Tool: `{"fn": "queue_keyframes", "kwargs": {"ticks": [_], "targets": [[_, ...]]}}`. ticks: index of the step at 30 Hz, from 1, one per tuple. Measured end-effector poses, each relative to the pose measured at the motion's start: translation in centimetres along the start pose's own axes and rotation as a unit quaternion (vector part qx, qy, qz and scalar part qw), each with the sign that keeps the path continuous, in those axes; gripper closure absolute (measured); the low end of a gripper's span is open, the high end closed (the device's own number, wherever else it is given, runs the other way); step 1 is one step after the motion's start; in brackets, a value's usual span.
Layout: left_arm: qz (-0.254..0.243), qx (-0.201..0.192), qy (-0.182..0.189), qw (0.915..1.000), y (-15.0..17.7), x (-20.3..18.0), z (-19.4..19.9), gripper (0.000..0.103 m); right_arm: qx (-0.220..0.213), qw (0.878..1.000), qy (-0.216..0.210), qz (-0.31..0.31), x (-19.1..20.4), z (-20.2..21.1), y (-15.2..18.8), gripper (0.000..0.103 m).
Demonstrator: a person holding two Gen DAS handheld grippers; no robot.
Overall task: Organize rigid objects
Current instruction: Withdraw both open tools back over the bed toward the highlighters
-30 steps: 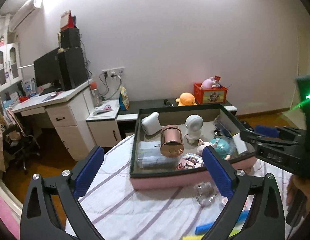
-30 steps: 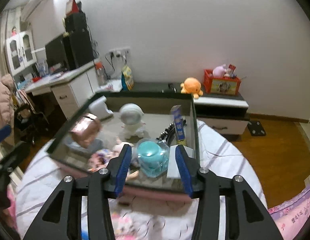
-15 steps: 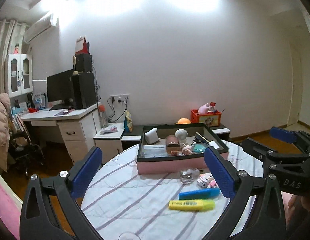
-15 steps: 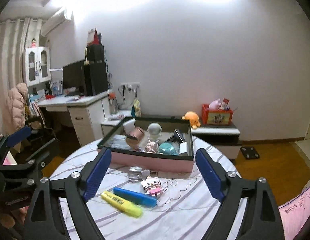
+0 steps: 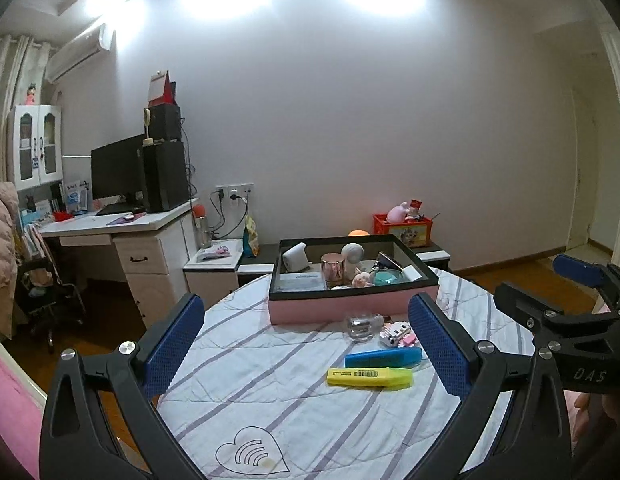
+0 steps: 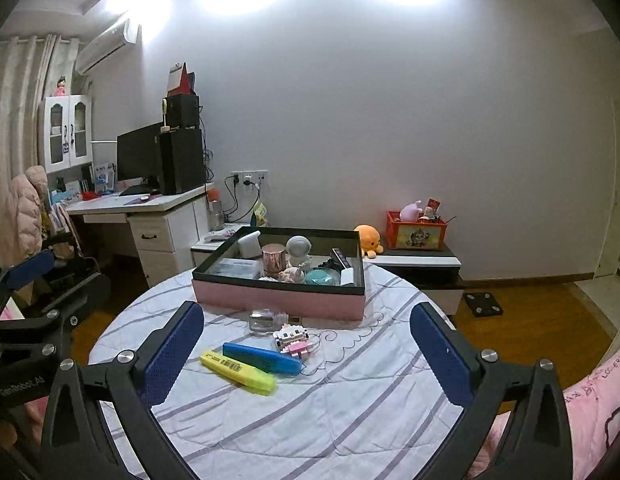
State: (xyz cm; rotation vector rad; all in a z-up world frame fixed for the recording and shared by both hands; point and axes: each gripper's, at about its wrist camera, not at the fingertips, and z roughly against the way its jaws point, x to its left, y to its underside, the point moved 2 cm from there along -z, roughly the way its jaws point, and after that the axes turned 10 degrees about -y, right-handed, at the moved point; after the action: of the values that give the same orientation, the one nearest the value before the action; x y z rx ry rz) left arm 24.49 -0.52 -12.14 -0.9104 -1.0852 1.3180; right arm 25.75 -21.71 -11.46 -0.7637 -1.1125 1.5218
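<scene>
A pink box with a black rim (image 5: 352, 308) (image 6: 278, 300) stands at the far side of the round table. It holds a rose-gold cylinder (image 5: 333, 269), a white astronaut figure (image 5: 352, 254), a teal round case (image 5: 387, 278) and other small items. In front of it lie a clear glass bottle (image 6: 264, 320), a block figure (image 6: 293, 340), a blue highlighter (image 6: 262, 357) and a yellow highlighter (image 6: 238, 371). My left gripper (image 5: 304, 320) is open and empty, well back from them. My right gripper (image 6: 306, 320) is still opening its jaws, with nothing between them.
The table carries a white cloth with purple stripes (image 5: 270, 400). A desk with a monitor (image 5: 110, 224) and a chair stand to the left. A low cabinet with a red crate (image 6: 416, 234) and an orange plush (image 6: 368, 240) is behind. Pink bedding (image 6: 590, 400) lies at right.
Both grippers have drawn back from the box to the near side of the table. The right jaws, earlier narrow around the teal case, have spread wide. The case stays in the box.
</scene>
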Motion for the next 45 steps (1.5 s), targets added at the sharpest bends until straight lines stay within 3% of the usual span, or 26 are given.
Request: {"fn": "queue_keyframes", "kwargs": {"ticks": [12, 18, 21, 29, 37, 45], "targets": [[-0.017, 0.023, 0.01, 0.9995, 0.9, -2.4, -1.7, 0.0, 0.017, 1.0, -0.006, -0.023, -2.0, -1.0, 1.2, 0.0], [-0.011, 0.098, 0.042, 0.9942, 3.7, -4.2, -5.5, 0.0, 0.047, 0.997, 0.015, -0.055, -5.4, -2.9, 3.0, 0.0], [-0.006, 0.146, 0.06, 0.9874, 5.4, -5.4, -7.6, 0.0, 0.066, 0.995, 0.015, -0.075, -7.1, -4.1, 4.1, 0.0], [-0.037, 0.221, 0.054, 0.9732, 8.8, -9.3, -11.6, 0.0, 0.095, 0.991, 0.009, -0.098, -9.8, -6.4, 6.0, 0.0], [-0.063, 0.275, 0.014, 0.9592, 10.2, -11.3, -15.3, 0.0, 0.122, 0.986, -0.004, -0.114, -11.2, -8.3, 7.1, 0.0], [-0.038, 0.3, -0.04, 0.9525, 11.3, -5.6, -15.4, 0.0, 0.144, 0.986, -0.014, -0.084, -9.3, -10.1, 6.9, 0.0]]}}
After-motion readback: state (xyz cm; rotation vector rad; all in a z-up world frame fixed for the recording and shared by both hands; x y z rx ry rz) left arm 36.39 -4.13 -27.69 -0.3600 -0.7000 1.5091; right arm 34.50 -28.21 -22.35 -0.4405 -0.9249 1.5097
